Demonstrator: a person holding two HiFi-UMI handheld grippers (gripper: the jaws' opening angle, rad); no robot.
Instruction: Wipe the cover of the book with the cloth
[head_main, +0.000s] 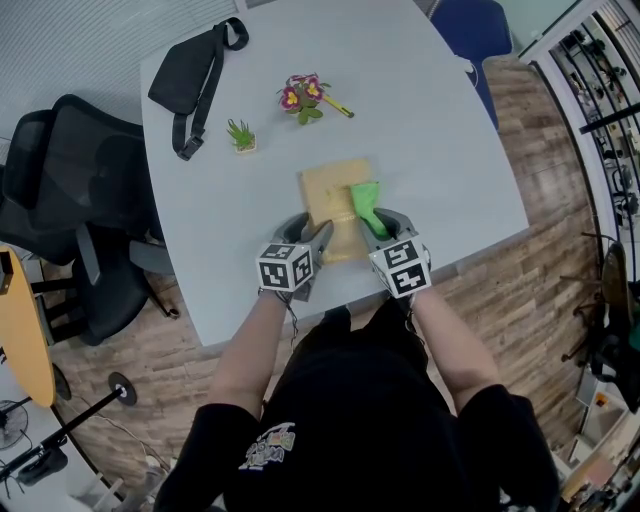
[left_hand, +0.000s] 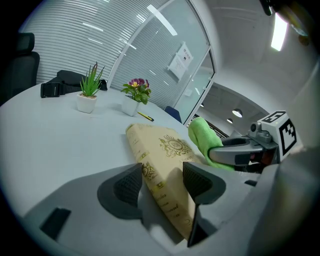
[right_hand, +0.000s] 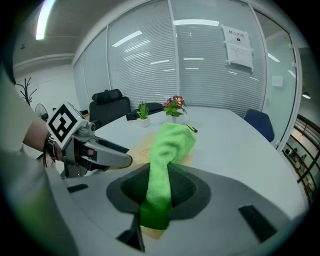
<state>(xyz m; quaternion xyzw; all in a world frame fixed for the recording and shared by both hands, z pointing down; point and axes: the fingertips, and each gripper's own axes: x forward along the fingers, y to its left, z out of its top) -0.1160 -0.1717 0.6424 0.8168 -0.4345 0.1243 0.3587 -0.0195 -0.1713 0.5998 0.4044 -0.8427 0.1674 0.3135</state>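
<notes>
A tan hardback book (head_main: 330, 195) with gold ornament lies flat on the pale table (head_main: 420, 120) in front of me. My left gripper (head_main: 318, 238) is at its near left corner. In the left gripper view the jaws stand either side of the book's (left_hand: 167, 150) spine edge and hold it. My right gripper (head_main: 376, 232) is shut on a bright green cloth (head_main: 365, 205). The cloth's free end (right_hand: 172, 142) rests on the right part of the cover (right_hand: 141, 148). The cloth (left_hand: 205, 140) also shows beyond the book in the left gripper view.
At the back of the table are a black waist bag (head_main: 195, 70), a small green plant in a white pot (head_main: 242, 137), a potted flower (head_main: 303, 97) and a yellow pen (head_main: 338, 107). A black office chair (head_main: 70, 200) stands left, a blue chair (head_main: 470, 30) far right.
</notes>
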